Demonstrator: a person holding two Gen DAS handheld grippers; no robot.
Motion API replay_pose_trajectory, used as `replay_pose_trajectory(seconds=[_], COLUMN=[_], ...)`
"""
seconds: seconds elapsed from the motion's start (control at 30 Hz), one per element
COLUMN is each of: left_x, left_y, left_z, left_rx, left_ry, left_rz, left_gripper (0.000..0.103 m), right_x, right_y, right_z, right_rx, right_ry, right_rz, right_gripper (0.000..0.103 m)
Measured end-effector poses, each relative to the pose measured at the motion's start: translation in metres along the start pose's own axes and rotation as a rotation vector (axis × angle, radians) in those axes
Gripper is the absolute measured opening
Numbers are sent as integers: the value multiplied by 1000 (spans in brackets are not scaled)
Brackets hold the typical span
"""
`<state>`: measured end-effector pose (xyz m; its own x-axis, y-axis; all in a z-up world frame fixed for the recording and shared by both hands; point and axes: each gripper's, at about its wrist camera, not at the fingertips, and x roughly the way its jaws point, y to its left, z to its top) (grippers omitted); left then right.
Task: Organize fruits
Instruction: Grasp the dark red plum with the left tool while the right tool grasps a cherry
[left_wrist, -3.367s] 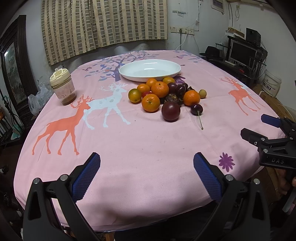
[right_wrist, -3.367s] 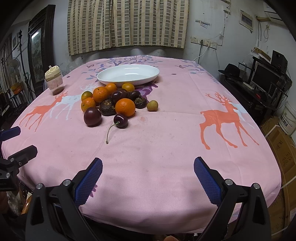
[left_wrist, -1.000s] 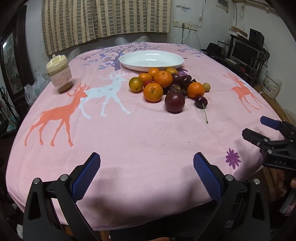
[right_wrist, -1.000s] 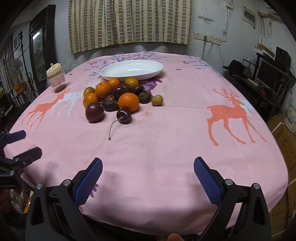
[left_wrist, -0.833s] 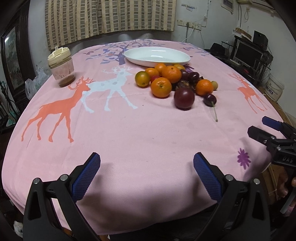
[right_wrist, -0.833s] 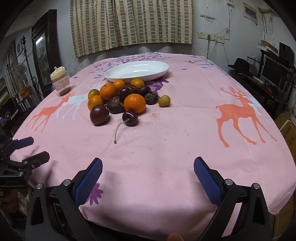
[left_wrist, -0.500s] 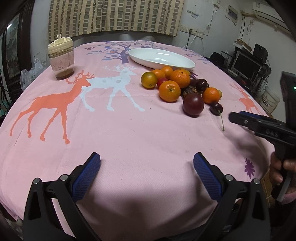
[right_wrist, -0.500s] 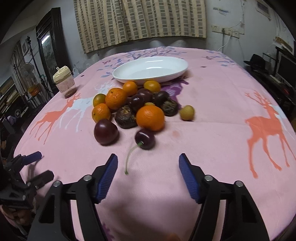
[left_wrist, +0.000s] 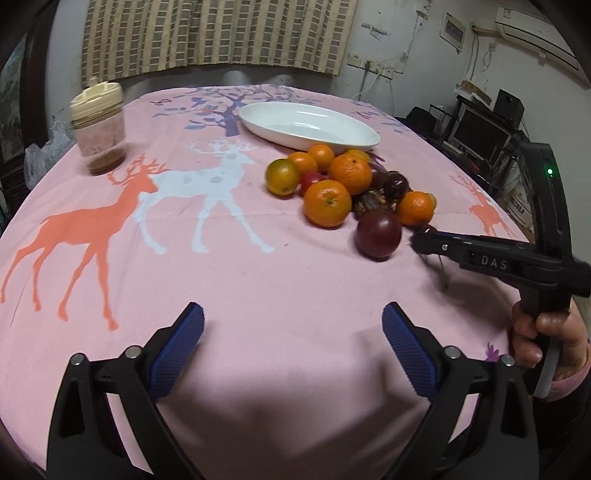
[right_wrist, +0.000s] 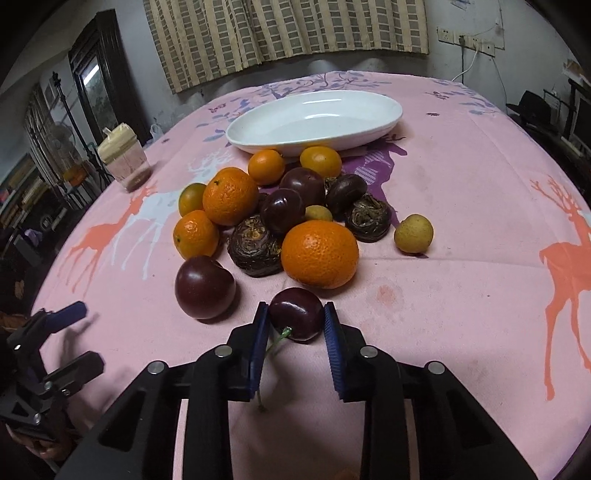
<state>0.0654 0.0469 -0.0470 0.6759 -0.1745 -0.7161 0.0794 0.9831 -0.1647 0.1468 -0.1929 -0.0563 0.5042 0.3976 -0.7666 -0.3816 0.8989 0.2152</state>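
A pile of fruit lies on the pink deer tablecloth in front of an empty white oval dish (right_wrist: 314, 122) (left_wrist: 306, 125): several oranges (right_wrist: 319, 253), dark plums (right_wrist: 205, 286), brown water chestnuts (right_wrist: 255, 245) and a small yellow fruit (right_wrist: 413, 232). My right gripper (right_wrist: 295, 317) has its blue pads on both sides of a dark cherry (right_wrist: 295, 314) with a green stem, which rests on the cloth at the pile's near edge. In the left wrist view the right gripper (left_wrist: 421, 240) reaches in beside a plum (left_wrist: 378, 234). My left gripper (left_wrist: 291, 332) is open and empty above bare cloth.
A lidded plastic jar (left_wrist: 98, 133) with brown contents stands at the table's left side. The left gripper shows at the lower left of the right wrist view (right_wrist: 70, 339). Shelves, a monitor and boxes stand off the table's right side.
My right gripper has moved forward to the pile and narrowed from wide open to closing around the cherry. The left gripper has edged forward over the table.
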Motion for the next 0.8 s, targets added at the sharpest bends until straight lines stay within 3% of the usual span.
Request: replay_pose_trajectory(seconds=[0.03, 0.13, 0.33, 0.6, 0.73, 0.8], left_x=[4, 21, 51, 75, 86, 85], left_y=[-5, -21, -45, -64, -66, -68], left_z=[4, 16, 40, 58, 60, 60], left_rx=[12, 44, 68, 113, 125, 137], left_ry=[10, 49, 114, 146, 183, 184], left_rz=[-17, -56, -110, -59, -55, -58], left_gripper=[80, 67, 60, 59, 43, 40], right_x=[-4, -12, -15, -19, -19, -19], right_y=[-3, -11, -25, -26, -29, -29], right_z=[-2, -6, -7, -8, -8, -9], right_rx=[14, 41, 88, 84, 95, 96], right_ry=[-13, -42, -57, -82, -84, -84], right_rz=[10, 31, 73, 115, 133, 135], right_gripper=[30, 30, 30, 30, 30, 30])
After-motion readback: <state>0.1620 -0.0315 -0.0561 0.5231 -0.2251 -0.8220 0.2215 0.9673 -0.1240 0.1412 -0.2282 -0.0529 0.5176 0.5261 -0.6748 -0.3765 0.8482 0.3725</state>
